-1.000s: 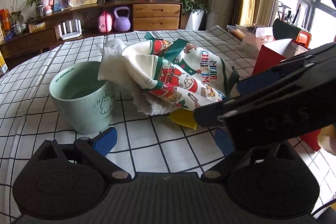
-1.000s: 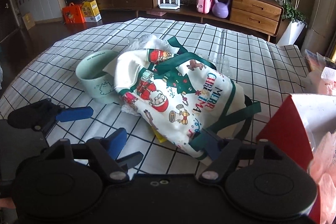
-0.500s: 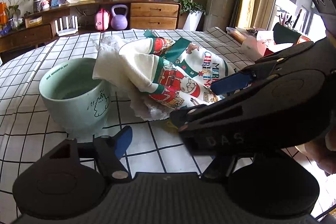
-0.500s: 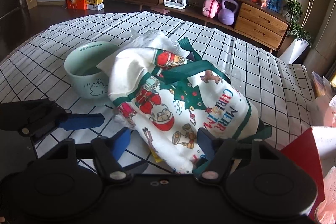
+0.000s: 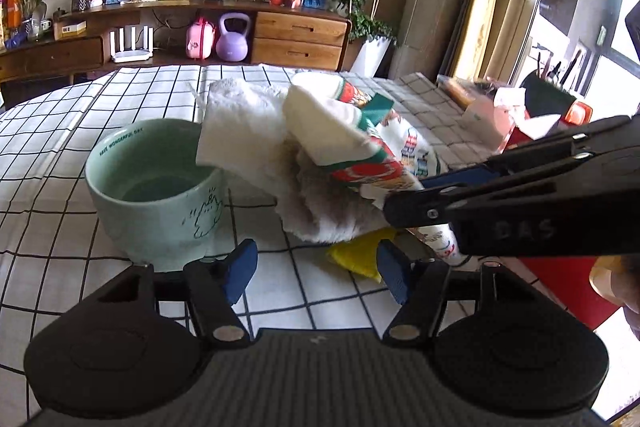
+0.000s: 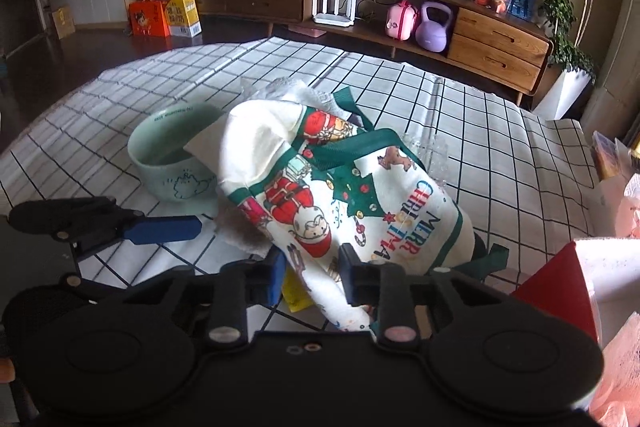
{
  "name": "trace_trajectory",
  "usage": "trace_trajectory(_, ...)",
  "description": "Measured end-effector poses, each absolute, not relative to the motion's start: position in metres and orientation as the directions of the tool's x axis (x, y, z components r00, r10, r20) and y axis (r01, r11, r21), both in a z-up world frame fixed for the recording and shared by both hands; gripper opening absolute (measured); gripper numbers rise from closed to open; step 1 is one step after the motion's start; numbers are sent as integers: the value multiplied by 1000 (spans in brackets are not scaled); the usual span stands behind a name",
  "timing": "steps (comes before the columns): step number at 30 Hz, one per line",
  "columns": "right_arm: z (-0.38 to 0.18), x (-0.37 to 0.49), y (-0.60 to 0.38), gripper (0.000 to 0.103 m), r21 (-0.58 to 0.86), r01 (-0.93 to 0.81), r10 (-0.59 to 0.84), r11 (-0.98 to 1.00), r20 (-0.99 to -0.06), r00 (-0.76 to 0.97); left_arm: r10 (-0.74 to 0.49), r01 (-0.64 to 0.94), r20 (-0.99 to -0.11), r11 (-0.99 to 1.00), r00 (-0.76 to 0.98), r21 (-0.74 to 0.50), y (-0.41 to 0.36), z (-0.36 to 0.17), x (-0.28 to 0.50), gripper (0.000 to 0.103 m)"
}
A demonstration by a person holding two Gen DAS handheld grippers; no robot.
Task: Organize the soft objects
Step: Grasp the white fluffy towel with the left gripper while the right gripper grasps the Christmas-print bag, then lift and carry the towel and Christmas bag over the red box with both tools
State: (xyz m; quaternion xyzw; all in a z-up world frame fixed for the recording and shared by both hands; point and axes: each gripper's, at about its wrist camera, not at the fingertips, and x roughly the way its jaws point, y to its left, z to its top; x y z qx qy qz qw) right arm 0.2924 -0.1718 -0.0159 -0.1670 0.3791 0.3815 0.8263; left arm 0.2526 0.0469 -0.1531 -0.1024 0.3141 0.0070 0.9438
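The tablecloth (image 6: 480,131) is white with a black grid; the bowl (image 5: 160,195) is pale mint green with a dark line-drawn animal and small lettering at the rim; the Christmas bag (image 6: 340,195) is cream with green trim and straps, red Santas, a green tree and red-and-blue lettering; the towel (image 5: 248,131) is white; the sponge (image 5: 356,253) is yellow.

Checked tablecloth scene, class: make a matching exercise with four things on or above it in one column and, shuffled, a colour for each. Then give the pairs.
Things:
1. bowl
2. kettlebell
3. bag handle
4. flat pouch under the cloth bag

Colours:
A. yellow
B. dark green
C. pale mint
D. purple

Pairs: 1-C, 2-D, 3-B, 4-A
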Motion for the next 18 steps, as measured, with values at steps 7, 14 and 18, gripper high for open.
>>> trace_trajectory(7,-6,300,-193,18,102,-720,541,687,-733,413,-41,-92,-584,976,811,-195,44,-145,262,38)
trace_trajectory(14,-1,301,-205,14,132,-690,549,712,-717,429,-44,-74,-584,982,811,-177,37,-138,266,20)
trace_trajectory(18,5,299,-211,10,138,-669,551,730,-698,458,-52,-51,-570,985,820,-163,31,-128,268,11)
